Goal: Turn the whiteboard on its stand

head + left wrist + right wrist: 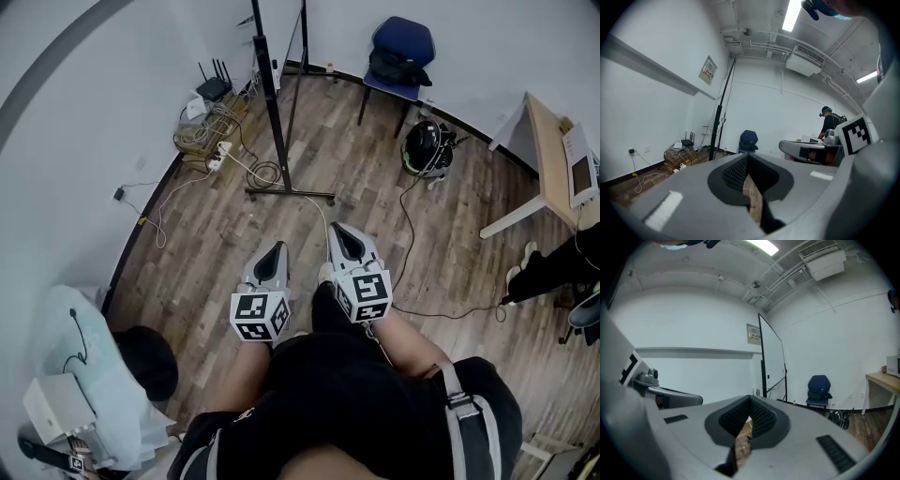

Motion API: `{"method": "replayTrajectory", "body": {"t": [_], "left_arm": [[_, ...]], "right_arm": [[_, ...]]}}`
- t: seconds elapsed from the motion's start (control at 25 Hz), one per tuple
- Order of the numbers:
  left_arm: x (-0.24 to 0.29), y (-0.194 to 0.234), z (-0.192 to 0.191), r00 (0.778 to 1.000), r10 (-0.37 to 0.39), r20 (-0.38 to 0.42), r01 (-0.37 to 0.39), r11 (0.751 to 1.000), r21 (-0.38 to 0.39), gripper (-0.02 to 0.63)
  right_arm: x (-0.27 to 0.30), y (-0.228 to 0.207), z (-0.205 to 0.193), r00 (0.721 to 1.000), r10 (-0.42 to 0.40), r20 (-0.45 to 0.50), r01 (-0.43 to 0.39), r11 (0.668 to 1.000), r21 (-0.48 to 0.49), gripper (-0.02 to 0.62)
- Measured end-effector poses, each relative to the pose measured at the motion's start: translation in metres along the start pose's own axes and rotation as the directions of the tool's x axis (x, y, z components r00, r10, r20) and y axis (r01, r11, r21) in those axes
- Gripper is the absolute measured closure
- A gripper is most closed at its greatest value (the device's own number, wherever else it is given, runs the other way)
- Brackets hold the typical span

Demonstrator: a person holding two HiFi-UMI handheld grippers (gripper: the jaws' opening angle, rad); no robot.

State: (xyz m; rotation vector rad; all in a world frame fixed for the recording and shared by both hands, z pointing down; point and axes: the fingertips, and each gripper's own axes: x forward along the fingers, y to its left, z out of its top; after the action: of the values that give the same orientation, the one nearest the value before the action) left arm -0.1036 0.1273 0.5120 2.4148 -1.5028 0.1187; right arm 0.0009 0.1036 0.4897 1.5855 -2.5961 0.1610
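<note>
Ahead of both grippers, across a stretch of wood floor (216, 253), the whiteboard (772, 357) stood on its stand (289, 193) near the wall (66, 169), well out of reach. From the head view I saw it almost edge-on, so it read only as a thin dark line above the stand's foot. Which face was turned to the room I could not say for sure. The left gripper (276, 251) had its jaws pressed together with nothing between them. The right gripper (341, 231) was likewise closed and empty, with only a sliver of floor showing past each pair of tips. I held both low and side by side in front of my body, pointed toward the whiteboard, which I judged suited an approach rather than a grasp. Turning had not begun. To the right of the whiteboard sat a blue chair (401, 45). To its left a pile of cables (211, 129) lay near the foot, something to keep clear of once the board swung.
</note>
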Motion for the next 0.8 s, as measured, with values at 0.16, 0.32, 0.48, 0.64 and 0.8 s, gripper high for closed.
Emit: {"method": "replayTrajectory", "body": {"t": [0.16, 0.32, 0.48, 0.64, 0.8], "left_arm": [[0.023, 0.009, 0.006, 1.0, 0.0, -0.005, 0.0, 1.0, -0.016, 0.598], [0.051, 0.024, 0.027, 1.0, 0.003, 0.021, -0.003, 1.0, -0.03, 0.598], [0.088, 0.044, 0.048, 1.0, -0.002, 0.019, 0.003, 1.0, -0.028, 0.598], [0.124, 0.054, 0.079, 0.999, -0.021, 0.027, 0.02, 0.999, 0.027, 0.598], [0.154, 0.062, 0.101, 0.999, -0.018, 0.038, 0.016, 0.999, 0.05, 0.598]], "right_arm": [[0.019, -0.014, 0.001, 1.0, -0.011, -0.005, 0.011, 1.0, 0.006, 0.591], [0.043, -0.027, 0.013, 1.0, -0.008, 0.009, 0.008, 1.0, -0.004, 0.591], [0.078, -0.044, 0.028, 1.0, -0.012, 0.026, 0.012, 1.0, -0.001, 0.591], [0.119, -0.063, 0.05, 0.998, -0.012, 0.056, 0.012, 1.0, 0.011, 0.591], [0.15, -0.079, 0.068, 0.997, 0.009, 0.08, -0.011, 1.0, 0.018, 0.591]]}}
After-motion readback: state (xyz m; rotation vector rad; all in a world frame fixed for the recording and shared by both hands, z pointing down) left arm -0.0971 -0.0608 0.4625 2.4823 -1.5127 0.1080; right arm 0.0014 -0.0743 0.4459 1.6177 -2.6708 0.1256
